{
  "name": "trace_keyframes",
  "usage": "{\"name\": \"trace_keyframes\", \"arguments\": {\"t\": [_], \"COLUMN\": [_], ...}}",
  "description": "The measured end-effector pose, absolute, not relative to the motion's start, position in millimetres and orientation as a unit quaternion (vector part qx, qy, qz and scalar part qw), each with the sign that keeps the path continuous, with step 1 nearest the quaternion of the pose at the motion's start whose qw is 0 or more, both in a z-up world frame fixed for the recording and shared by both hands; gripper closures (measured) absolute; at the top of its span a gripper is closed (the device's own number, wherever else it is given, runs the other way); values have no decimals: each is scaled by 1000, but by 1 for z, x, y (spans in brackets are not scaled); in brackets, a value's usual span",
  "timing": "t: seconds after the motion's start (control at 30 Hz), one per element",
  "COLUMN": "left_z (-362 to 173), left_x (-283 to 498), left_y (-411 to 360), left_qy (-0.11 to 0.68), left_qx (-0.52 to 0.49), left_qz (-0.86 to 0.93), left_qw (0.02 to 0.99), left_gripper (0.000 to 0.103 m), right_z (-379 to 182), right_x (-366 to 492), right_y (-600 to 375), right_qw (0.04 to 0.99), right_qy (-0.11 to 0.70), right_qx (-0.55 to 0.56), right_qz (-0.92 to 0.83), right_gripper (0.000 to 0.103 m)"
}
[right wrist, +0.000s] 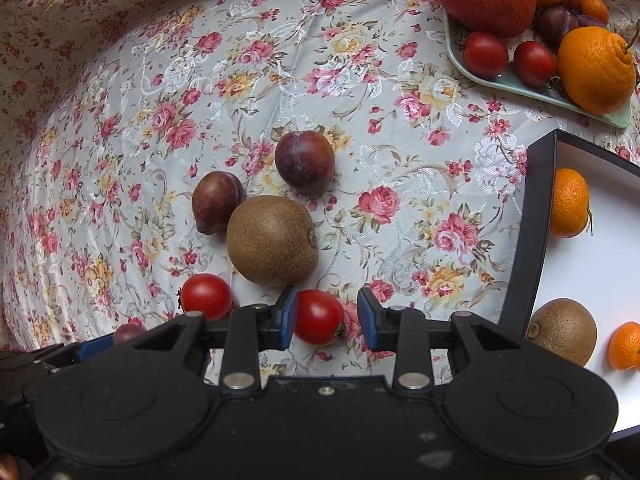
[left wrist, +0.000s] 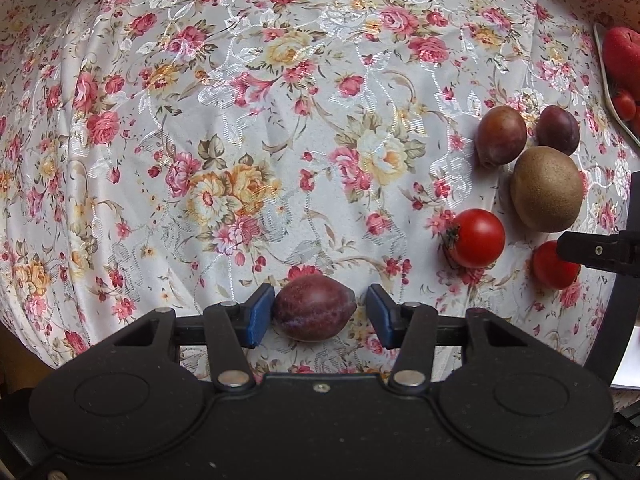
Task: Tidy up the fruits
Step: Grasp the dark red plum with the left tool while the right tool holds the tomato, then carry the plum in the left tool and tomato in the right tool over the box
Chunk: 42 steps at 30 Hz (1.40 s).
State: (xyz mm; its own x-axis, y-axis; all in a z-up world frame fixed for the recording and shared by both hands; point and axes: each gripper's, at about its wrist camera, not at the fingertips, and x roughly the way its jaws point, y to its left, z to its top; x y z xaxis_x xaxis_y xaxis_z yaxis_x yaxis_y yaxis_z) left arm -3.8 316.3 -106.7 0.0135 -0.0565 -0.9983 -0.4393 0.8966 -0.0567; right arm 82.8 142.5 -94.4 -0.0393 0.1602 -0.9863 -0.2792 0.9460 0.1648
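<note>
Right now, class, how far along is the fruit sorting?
Done: the box holds mandarins and a kiwi. In hand: left gripper straddles a plum, right gripper a tomato, neither clamped yet. Left on the cloth: two loose plums, a loose kiwi, a second tomato.

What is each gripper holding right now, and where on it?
Nothing is gripped yet. The left gripper straddles a plum: one pad touches its end, the other stands clear. The right gripper likewise brackets a cherry tomato, with a gap on one side.
</note>
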Motion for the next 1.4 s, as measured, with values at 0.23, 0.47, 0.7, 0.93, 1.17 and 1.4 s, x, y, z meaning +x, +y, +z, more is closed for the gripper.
{"name": "trace_keyframes", "arguments": {"t": [0.23,0.47,0.7,0.93,1.17,1.4], "left_z": [-105,-104,-98,-77,-50,-31], "left_x": [-1,-3,-5,-3,6,12], "left_y": [327,323,323,322,313,297], "left_qy": [679,675,670,657,635,615], "left_qx": [-187,-182,-186,-172,-161,-137], "left_qz": [137,138,145,162,166,168], "left_qw": [696,702,704,716,737,759], "left_gripper": [52,52,52,52,52,52], "right_z": [-98,-106,-117,-116,-93,-68], "right_x": [77,73,67,63,60,64], "right_y": [154,166,177,180,171,150], "right_qw": [692,686,684,690,699,719], "right_qy": [698,701,698,692,679,659], "right_qx": [-63,-85,-116,-116,-100,-77], "right_qz": [172,179,176,180,200,206], "right_gripper": [67,67,66,68,68,68]}}
